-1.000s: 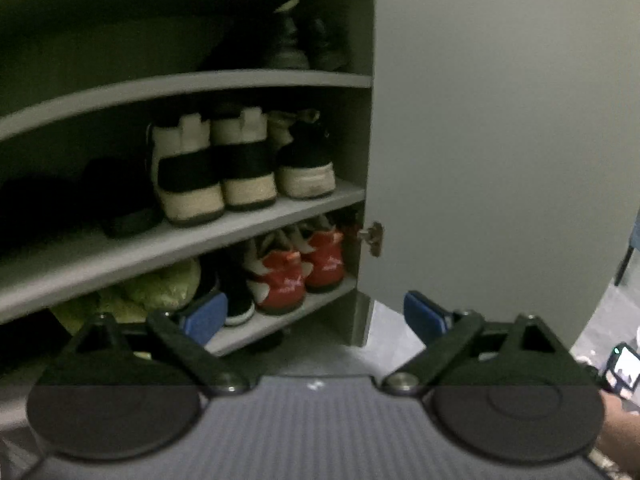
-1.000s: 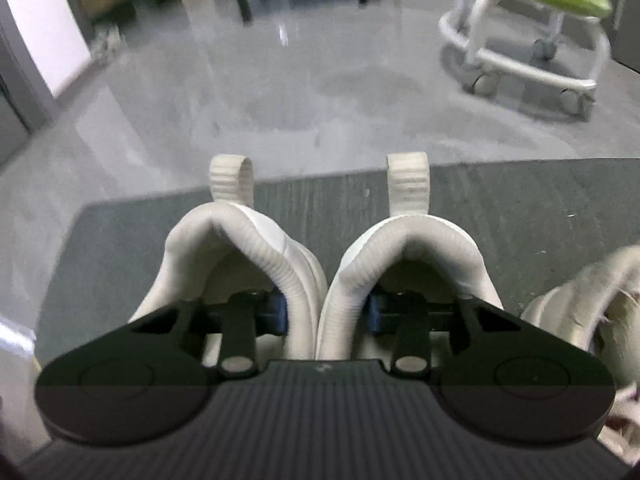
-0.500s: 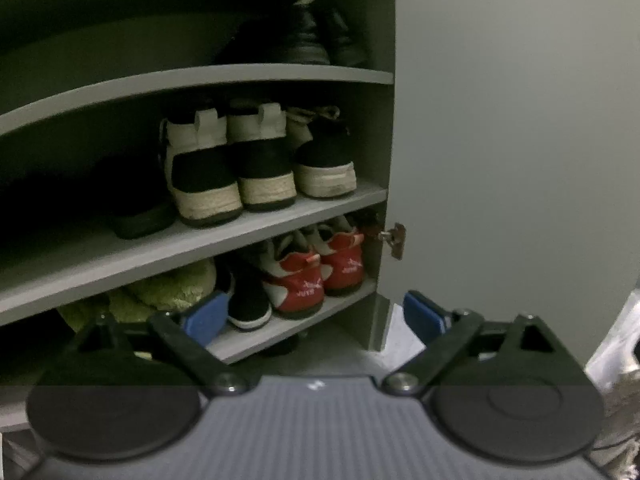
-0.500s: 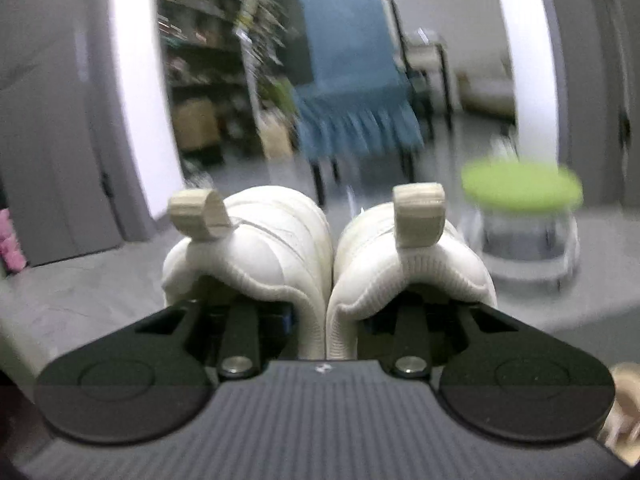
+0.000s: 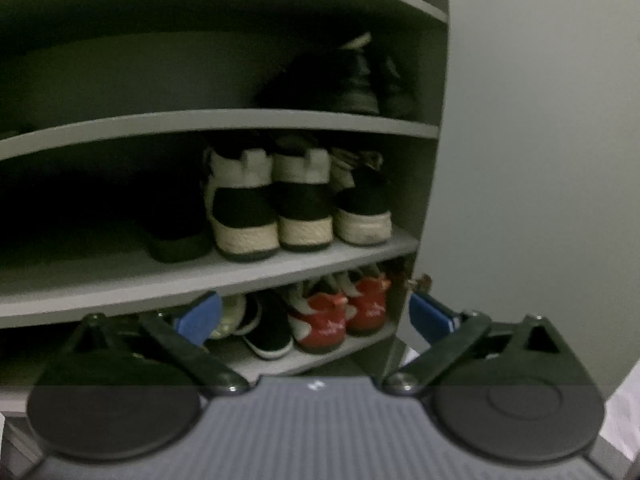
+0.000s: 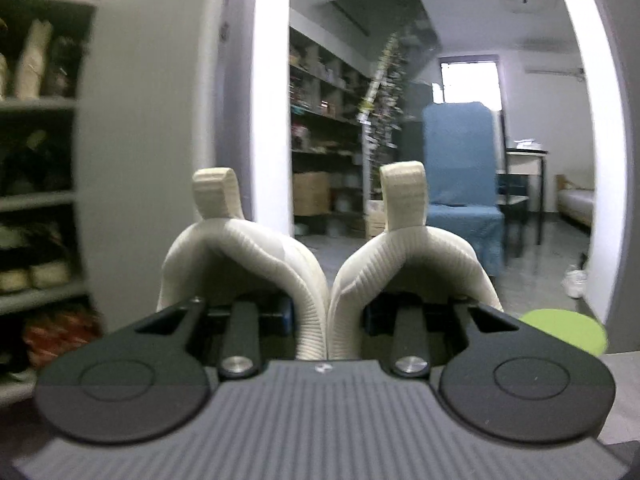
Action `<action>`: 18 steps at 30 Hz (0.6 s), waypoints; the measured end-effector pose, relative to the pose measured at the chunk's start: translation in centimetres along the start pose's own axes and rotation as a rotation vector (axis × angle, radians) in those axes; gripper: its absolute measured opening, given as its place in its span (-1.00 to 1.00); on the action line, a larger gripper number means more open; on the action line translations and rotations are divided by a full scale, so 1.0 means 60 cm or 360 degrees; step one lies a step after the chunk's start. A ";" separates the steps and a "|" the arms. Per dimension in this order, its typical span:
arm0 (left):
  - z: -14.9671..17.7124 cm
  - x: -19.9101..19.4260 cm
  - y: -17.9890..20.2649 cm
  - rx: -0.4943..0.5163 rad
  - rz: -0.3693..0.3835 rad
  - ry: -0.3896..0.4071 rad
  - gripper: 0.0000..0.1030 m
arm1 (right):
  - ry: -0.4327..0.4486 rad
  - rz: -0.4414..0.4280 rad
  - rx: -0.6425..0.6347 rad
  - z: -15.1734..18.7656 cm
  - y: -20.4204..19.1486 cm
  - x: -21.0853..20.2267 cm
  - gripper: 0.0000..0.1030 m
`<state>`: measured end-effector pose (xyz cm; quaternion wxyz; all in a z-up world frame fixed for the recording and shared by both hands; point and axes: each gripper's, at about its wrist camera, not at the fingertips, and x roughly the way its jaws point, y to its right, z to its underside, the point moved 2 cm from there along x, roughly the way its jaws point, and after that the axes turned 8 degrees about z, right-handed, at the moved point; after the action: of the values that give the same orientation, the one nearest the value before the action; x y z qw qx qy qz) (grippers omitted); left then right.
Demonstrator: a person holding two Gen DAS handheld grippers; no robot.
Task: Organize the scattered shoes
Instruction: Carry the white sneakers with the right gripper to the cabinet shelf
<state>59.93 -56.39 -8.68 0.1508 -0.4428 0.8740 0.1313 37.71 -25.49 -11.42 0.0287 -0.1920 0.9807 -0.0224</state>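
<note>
The right gripper [image 6: 326, 316] pinches the touching inner collars of a pair of cream shoes [image 6: 332, 276], one finger inside each, held up off the floor. The left gripper [image 5: 314, 314] is spread wide and empty before the shoe cabinet [image 5: 224, 276]. Red sneakers [image 5: 340, 316] stand on its low shelf, black-and-white high-tops [image 5: 272, 208] above

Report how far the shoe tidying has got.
Done: several pairs already stand on the cabinet shelves, among them the red sneakers. In hand: the right hand-held gripper pinches a cream pair of shoes by their inner collars, in mid-air beside the cabinet. Left: shelving this pair. The left hand-held gripper is open and empty.
</note>
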 end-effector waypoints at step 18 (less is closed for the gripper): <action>-0.025 -0.051 -0.082 -0.0037 -0.0402 0.0105 0.99 | 0.0170 -0.0629 -0.0038 -0.082 -0.174 -0.100 -0.33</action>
<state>65.46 -57.52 -6.58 0.1321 -0.5553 0.8141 0.1069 46.86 -32.74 -5.67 -0.0306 -0.3795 0.9243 -0.0261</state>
